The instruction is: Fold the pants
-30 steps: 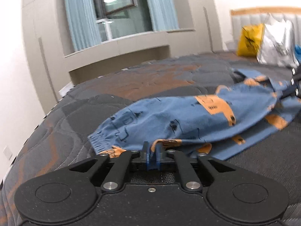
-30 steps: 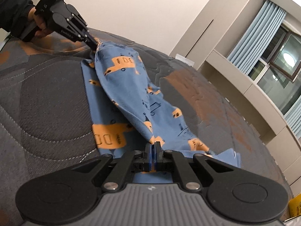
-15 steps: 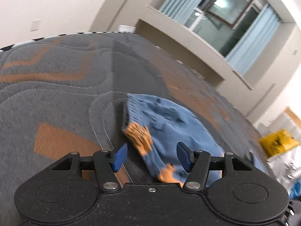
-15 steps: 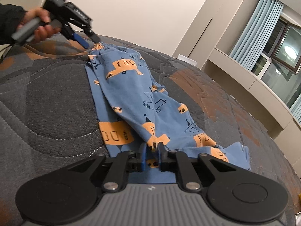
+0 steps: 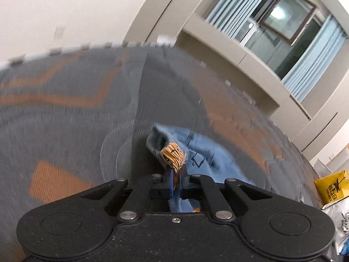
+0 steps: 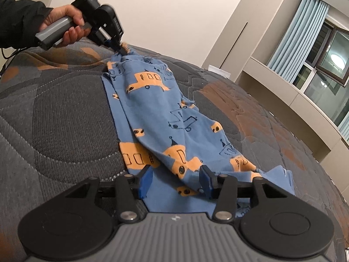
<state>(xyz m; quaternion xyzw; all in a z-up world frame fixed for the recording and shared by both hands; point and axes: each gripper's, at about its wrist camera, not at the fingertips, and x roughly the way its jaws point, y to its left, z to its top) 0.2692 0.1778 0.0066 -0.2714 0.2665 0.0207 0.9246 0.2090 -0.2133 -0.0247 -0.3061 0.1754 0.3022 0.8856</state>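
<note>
Blue pants (image 6: 165,118) with orange vehicle prints lie stretched along the grey and orange mattress (image 6: 65,113). My left gripper (image 5: 176,175) is shut on the pants' ribbed cuff (image 5: 172,157); in the right wrist view it (image 6: 118,47) pinches that far end, held by a hand. My right gripper (image 6: 175,180) is open just above the near end of the pants, one blue pad (image 6: 145,181) on each side of the cloth, holding nothing.
A yellow bag (image 5: 331,187) and a silver bag (image 5: 340,224) lie at the mattress's far right. A window with blue curtains (image 5: 281,21) and a beige ledge (image 6: 290,100) run along the wall. The mattress edge (image 5: 65,50) shows ahead of the left gripper.
My left gripper let go, opened, then shut again on the cuff. My right gripper opened and released the near end of the pants, which now lie flatter.
</note>
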